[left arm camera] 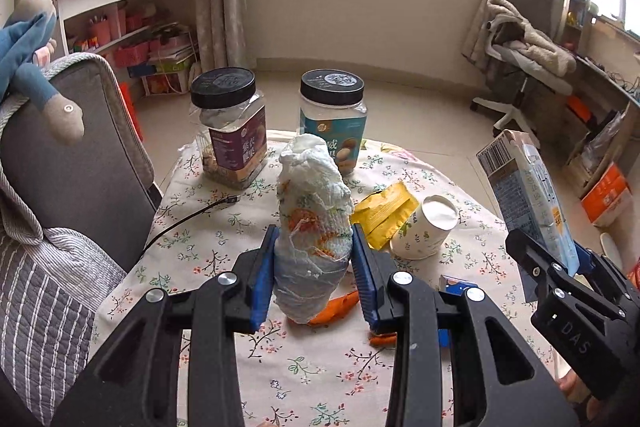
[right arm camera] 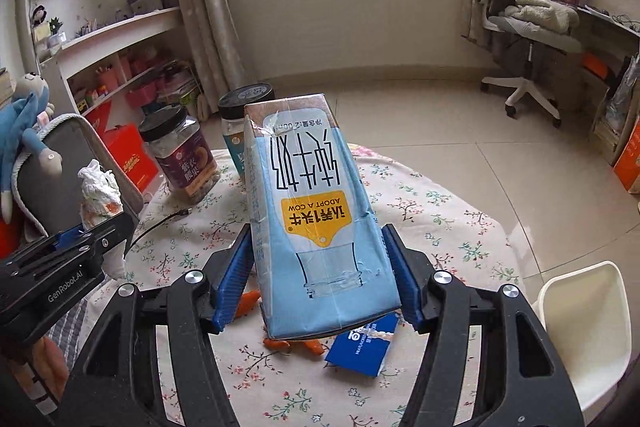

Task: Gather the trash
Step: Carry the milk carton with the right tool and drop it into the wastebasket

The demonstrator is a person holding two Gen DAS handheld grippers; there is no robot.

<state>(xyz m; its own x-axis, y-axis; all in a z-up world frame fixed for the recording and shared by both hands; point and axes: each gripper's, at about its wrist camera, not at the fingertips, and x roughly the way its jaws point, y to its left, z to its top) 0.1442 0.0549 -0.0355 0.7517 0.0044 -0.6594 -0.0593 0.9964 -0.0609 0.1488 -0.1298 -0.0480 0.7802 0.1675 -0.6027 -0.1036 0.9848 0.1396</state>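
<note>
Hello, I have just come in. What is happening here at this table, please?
A person is clearing trash from a table with a floral cloth, holding a gripper in each hand. The left gripper is shut on a crumpled wad of tissue, lifted above the table. The right gripper is shut on a blue milk carton. A paper cup, a yellow wrapper and orange peels remain on the table.

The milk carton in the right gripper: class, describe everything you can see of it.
The milk carton is a tall light-blue box, apparently coated card, with a brown end band, a yellow label and a barcode on one side. Its print reads upside down, so it is inverted, and it tilts. The walls look creased. The right gripper clamps it near its lower end, above the floral tablecloth; nothing else touches it.
</note>
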